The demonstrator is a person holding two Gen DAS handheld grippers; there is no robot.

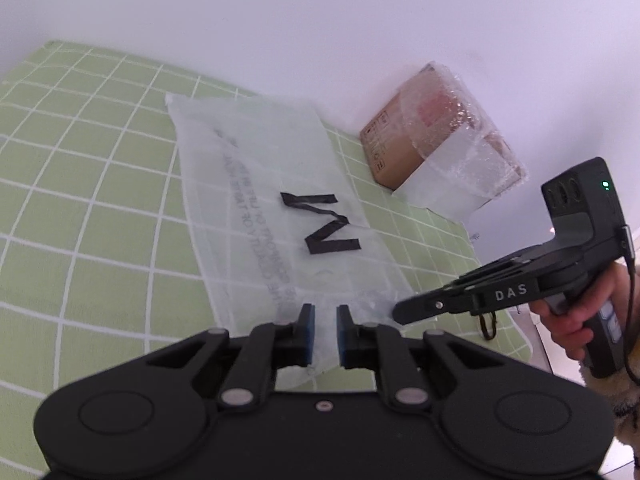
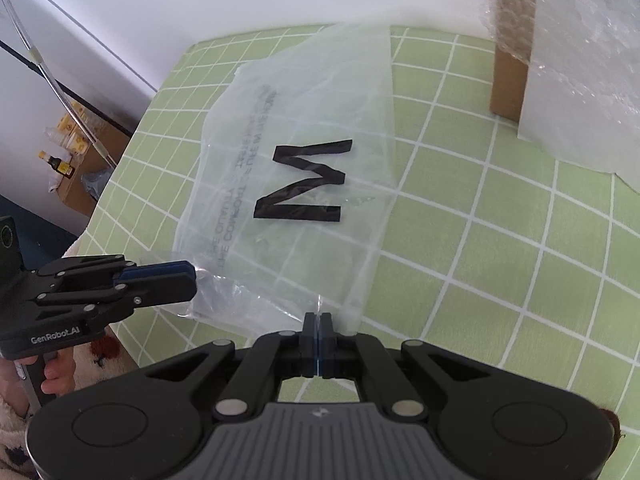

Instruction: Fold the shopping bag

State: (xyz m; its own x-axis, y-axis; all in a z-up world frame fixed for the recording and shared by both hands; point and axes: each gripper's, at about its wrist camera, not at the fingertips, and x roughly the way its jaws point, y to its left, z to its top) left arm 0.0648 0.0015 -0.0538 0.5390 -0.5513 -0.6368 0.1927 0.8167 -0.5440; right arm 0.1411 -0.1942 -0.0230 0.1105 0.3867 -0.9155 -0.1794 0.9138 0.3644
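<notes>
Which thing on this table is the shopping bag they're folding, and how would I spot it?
Start from the green tablecloth with the white grid. Flat in its middle lies the thin, see-through plastic shopping bag, its near edge pinched in the shut jaws of the right gripper. It bears a big black letter M, unlike the brown cardboard box wrapped in bubble film by the wall.

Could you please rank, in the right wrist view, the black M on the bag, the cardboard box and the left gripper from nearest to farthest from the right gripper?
From the right gripper:
1. Left gripper, low on the left, at the bag's near edge.
2. Black M, straight ahead, mid-bag.
3. Cardboard box, far upper right, by the wall.
</notes>
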